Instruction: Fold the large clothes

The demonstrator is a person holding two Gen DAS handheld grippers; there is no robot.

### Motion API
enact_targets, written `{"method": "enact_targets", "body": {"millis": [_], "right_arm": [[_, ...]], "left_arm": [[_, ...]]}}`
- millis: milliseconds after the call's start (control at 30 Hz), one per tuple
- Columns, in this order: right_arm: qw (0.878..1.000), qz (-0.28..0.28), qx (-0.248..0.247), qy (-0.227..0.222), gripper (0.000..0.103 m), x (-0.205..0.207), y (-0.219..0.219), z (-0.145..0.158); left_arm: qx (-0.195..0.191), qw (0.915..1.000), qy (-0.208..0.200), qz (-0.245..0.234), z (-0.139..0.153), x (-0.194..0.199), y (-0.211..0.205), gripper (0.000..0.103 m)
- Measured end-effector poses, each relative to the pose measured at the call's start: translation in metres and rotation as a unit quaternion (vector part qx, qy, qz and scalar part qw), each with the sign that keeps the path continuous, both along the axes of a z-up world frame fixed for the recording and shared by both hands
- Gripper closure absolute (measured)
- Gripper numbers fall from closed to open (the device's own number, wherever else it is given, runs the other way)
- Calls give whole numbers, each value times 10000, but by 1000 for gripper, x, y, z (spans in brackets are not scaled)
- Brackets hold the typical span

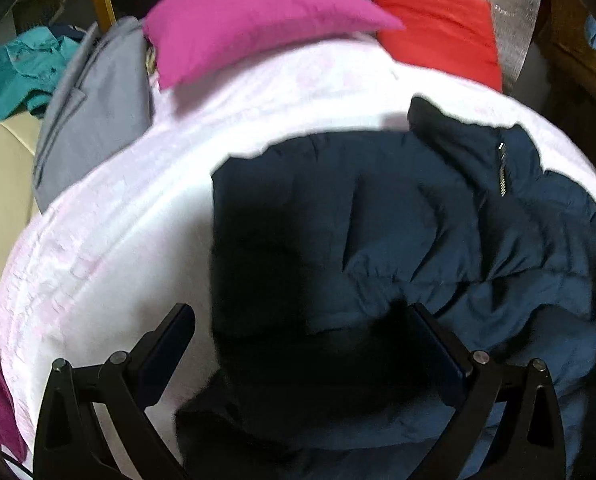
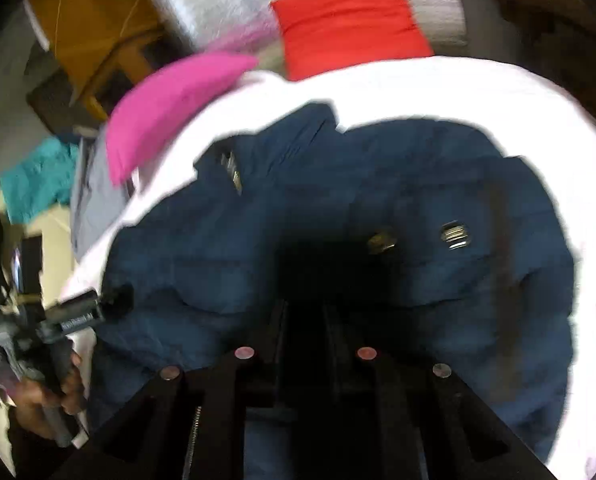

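Observation:
A dark navy puffer jacket (image 1: 398, 232) lies crumpled on a white bed cover (image 1: 117, 240). Its zipper (image 1: 502, 172) shows near the collar. My left gripper (image 1: 302, 320) is open, its fingers spread over the jacket's left edge, holding nothing. In the right wrist view the jacket (image 2: 438, 184) fills the middle, with metal snaps (image 2: 454, 236) showing. My right gripper (image 2: 304, 312) is shut, its jaws close together and low over the jacket's dark fabric; whether cloth is pinched between them is hidden in shadow. The left hand-held gripper (image 2: 77, 312) shows at the jacket's left edge.
A pink pillow (image 1: 249, 20) and a red pillow (image 1: 438, 28) lie at the bed's head. A grey garment (image 1: 93, 112) and a teal garment (image 1: 13, 76) lie left of the bed. A wooden chair (image 2: 93, 32) stands beyond.

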State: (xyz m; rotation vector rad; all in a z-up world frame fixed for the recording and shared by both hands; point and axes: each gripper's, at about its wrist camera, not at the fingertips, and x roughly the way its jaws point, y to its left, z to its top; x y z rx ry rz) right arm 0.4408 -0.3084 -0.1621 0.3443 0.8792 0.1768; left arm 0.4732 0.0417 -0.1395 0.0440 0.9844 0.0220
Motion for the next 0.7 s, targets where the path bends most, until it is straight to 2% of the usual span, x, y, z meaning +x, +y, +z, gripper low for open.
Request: {"method": "enact_targets", "body": {"millis": [33, 133, 200, 233, 300, 333, 400, 533, 600, 700], "right_arm": [[9997, -165, 72, -169, 82, -6, -14, 9], [9963, -707, 293, -385, 58, -17, -58, 20], [9894, -1176, 608, -593, 58, -28, -90, 22], [9878, -1233, 648, -694, 58, -32, -97, 24], [9892, -1137, 537, -753, 66, -34, -97, 26], [9913, -1087, 321, -672, 70, -32, -93, 26], [9928, -1099, 9, -472, 71, -22, -84, 20], [9949, -962, 267, -140, 71, -14, -84, 4], [9956, -922, 167, 28, 71, -11, -76, -2], [9962, -870, 60, 22, 71, -15, -72, -3]], "left_arm": [[-47, 10000, -73, -12, 5, -1, 2, 0], [-282, 9995, -142, 29, 14, 2, 16, 0], [-531, 9985, -55, 103, 14, 6, 28, 0], [-603, 9981, -53, 141, 14, 5, 31, 0], [-543, 9984, -37, 167, 10, 5, 33, 0], [-352, 9991, 32, 212, 6, 6, 31, 0], [-131, 9992, 179, 325, -2, 6, 29, 0], [-112, 9977, 592, 315, -23, 11, 30, 0], [-146, 9980, 533, 316, -17, 9, 32, 0], [-26, 9993, 233, 299, -6, 3, 33, 0]]}}
